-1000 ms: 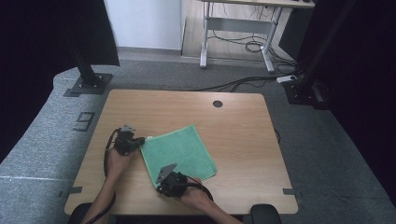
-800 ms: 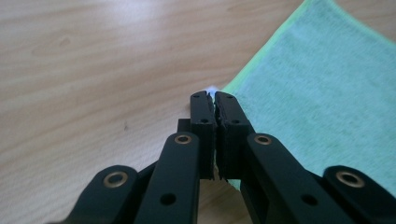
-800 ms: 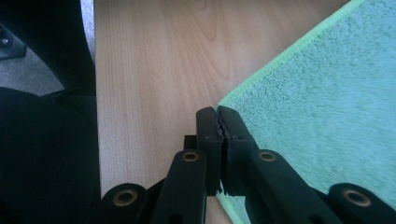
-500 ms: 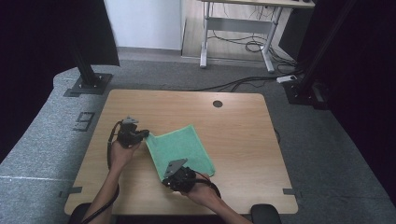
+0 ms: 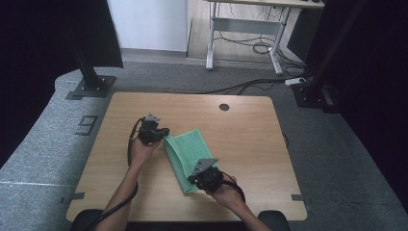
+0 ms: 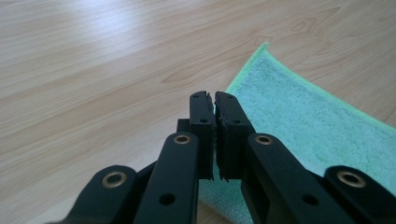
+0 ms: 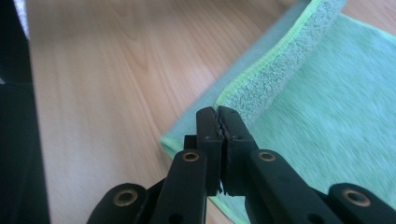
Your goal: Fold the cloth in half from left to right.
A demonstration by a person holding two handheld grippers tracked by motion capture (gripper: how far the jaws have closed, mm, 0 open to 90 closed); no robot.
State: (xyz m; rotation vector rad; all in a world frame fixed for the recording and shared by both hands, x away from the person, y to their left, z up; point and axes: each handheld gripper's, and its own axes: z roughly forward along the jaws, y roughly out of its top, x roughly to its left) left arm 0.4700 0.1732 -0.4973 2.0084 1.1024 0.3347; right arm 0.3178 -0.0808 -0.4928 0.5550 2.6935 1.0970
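Observation:
A green cloth (image 5: 185,149) lies near the middle of the wooden table (image 5: 250,139), with its left edge lifted and partly doubled over. My left gripper (image 5: 165,135) is shut on the cloth's far left corner. My right gripper (image 5: 194,180) is shut on the near corner of the same edge. In the left gripper view the black jaws (image 6: 214,95) meet, and the cloth (image 6: 303,126) runs out under them to the right. In the right gripper view the jaws (image 7: 217,109) pinch a raised hem above the flat part of the cloth (image 7: 336,93).
A round cable hole (image 5: 224,107) sits near the table's far edge. Black stand bases (image 5: 89,86) (image 5: 312,94) rest on the grey floor beyond both far corners. A white-legged desk (image 5: 245,33) with cables under it stands farther back. My right hand is close to the table's front edge.
Both grippers have moved to the right and a little up, carrying the cloth's left edge with them. The cloth now looks narrower, with that edge drawn over the rest.

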